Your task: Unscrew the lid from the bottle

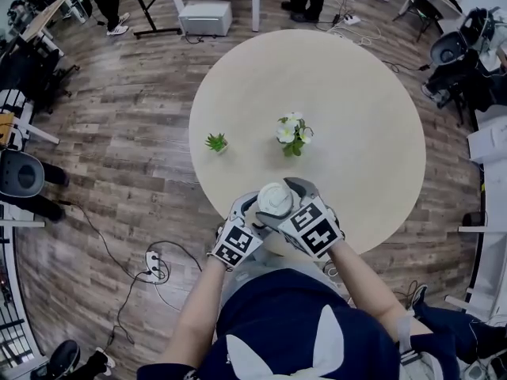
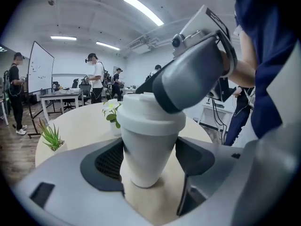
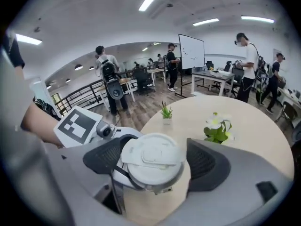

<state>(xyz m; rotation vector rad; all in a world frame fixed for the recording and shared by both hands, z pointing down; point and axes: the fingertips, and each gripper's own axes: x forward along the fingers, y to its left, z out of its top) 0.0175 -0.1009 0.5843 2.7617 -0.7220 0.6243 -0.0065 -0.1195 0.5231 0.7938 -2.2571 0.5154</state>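
Observation:
A white tapered bottle (image 2: 149, 149) with a white lid (image 3: 151, 160) stands upright near the front edge of the round table (image 1: 364, 125). My left gripper (image 2: 149, 158) has it from the side, below the lid, and both dark pads press on its body. My right gripper (image 3: 156, 166) comes from above and its jaws straddle the lid (image 1: 275, 197). The left pad is hard against the lid's rim and a thin gap shows at the right pad. In the head view both grippers, left (image 1: 255, 212) and right (image 1: 290, 196), crowd the bottle and hide its body.
A small green potted plant (image 1: 216, 142) and a pot of white flowers (image 1: 293, 134) stand mid-table, beyond the bottle. Several people stand by desks and a whiteboard (image 3: 191, 53) around the room. Cables (image 1: 154, 266) lie on the wooden floor at my left.

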